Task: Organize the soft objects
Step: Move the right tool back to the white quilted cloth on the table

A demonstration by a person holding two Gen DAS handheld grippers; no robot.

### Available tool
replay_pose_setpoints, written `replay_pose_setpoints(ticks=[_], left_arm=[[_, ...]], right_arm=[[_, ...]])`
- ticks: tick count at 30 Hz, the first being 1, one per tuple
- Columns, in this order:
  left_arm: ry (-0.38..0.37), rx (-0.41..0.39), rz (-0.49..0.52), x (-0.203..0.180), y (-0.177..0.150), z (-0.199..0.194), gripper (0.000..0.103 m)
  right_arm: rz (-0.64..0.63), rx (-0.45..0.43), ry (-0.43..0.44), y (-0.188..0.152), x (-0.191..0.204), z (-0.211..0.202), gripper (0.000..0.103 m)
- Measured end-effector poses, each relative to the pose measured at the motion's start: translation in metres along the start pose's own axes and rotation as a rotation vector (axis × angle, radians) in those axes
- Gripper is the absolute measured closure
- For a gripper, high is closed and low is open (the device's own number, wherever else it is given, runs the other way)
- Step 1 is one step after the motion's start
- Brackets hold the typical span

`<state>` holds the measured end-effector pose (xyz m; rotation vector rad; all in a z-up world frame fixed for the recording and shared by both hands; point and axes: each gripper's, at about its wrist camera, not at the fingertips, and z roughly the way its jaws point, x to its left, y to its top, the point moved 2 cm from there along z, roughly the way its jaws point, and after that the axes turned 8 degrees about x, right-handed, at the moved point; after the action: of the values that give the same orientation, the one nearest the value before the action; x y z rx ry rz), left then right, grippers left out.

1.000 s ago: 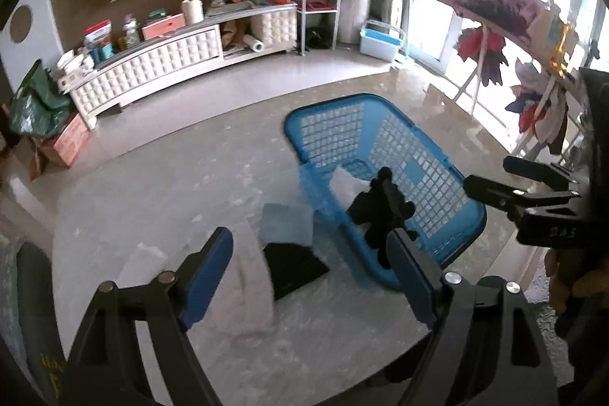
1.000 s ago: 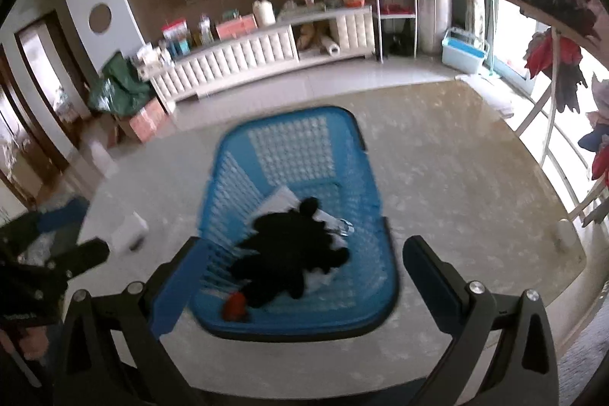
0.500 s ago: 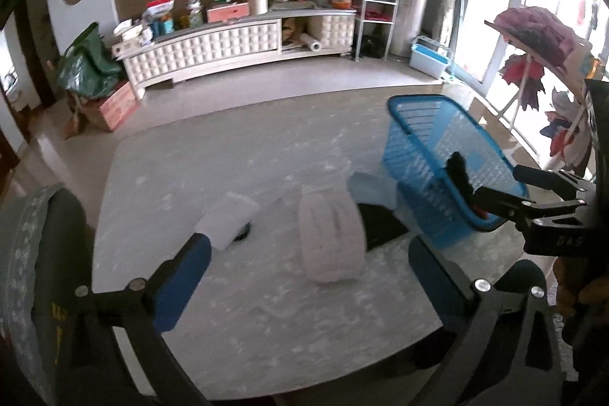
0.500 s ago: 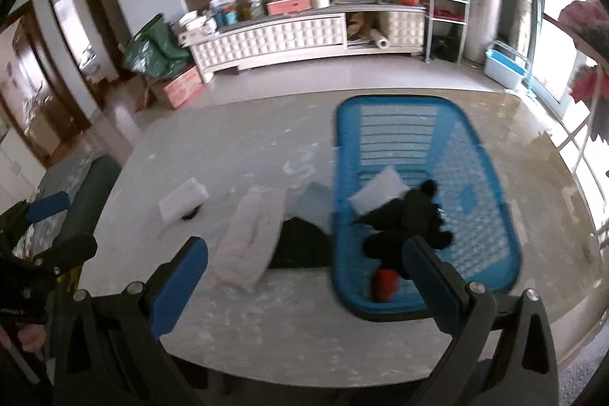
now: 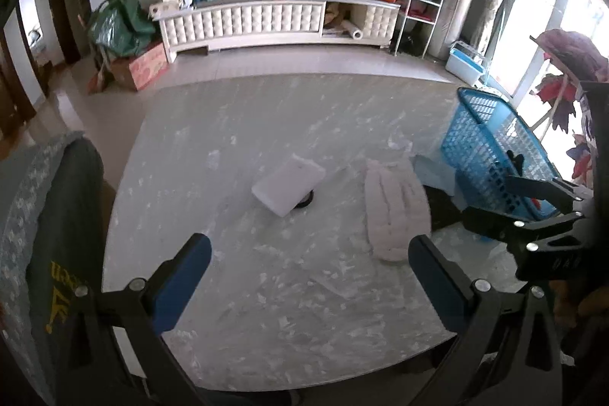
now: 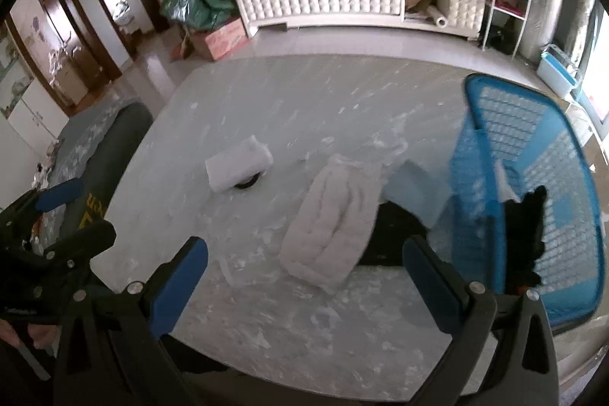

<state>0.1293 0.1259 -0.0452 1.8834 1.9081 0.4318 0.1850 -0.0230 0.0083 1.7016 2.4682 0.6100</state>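
Two grippers hang over a marbled table (image 6: 304,330), both with jaws spread wide and nothing between them; the left gripper (image 5: 308,269) has just finished opening. From left to right lie a folded white cloth (image 6: 236,167) resting on a small dark object, a quilted white pad (image 6: 335,219) in the middle, then a black cloth (image 6: 392,238) and a pale blue cloth (image 6: 416,195) that it partly overlaps, just beside a blue basket (image 6: 563,185). A black plush toy (image 6: 529,231) and a white item already sit in the basket. Sorting appears partway done, with both hands between pickups. The right gripper (image 6: 304,276) is nearest the quilted pad; the next move likely calls for lowering onto one loose piece, pinching a fold, and carrying it right to the basket.
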Motion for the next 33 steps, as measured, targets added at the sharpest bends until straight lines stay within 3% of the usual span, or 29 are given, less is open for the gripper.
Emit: replay_pose_setpoints(ticks=[10, 16, 25, 27, 29, 33], left_arm=[[-0.019, 0.068, -0.035, 0.02, 0.003, 0.055, 0.0], [-0.026, 0.097, -0.003, 0.016, 0.012, 0.083, 0.0], [-0.061, 0.13, 0.008, 0.016, 0.01, 0.11, 0.0], [-0.072, 0.133, 0.0, 0.018, 0.009, 0.113, 0.0], [-0.081, 0.132, -0.008, 0.021, 0.009, 0.116, 0.0], [-0.084, 0.143, -0.02, 0.026, 0.008, 0.122, 0.0]], right_arm=[[0.047, 0.132, 0.003, 0.004, -0.01, 0.065, 0.001], [0.105, 0.197, -0.035, 0.002, -0.026, 0.089, 0.001], [0.141, 0.246, -0.033, 0.001, -0.04, 0.104, 0.019], [0.137, 0.265, -0.039, -0.001, -0.039, 0.109, 0.025], [0.126, 0.284, -0.055, -0.005, -0.037, 0.111, 0.039], [0.078, 0.276, -0.076, -0.009, -0.026, 0.111, 0.051]])
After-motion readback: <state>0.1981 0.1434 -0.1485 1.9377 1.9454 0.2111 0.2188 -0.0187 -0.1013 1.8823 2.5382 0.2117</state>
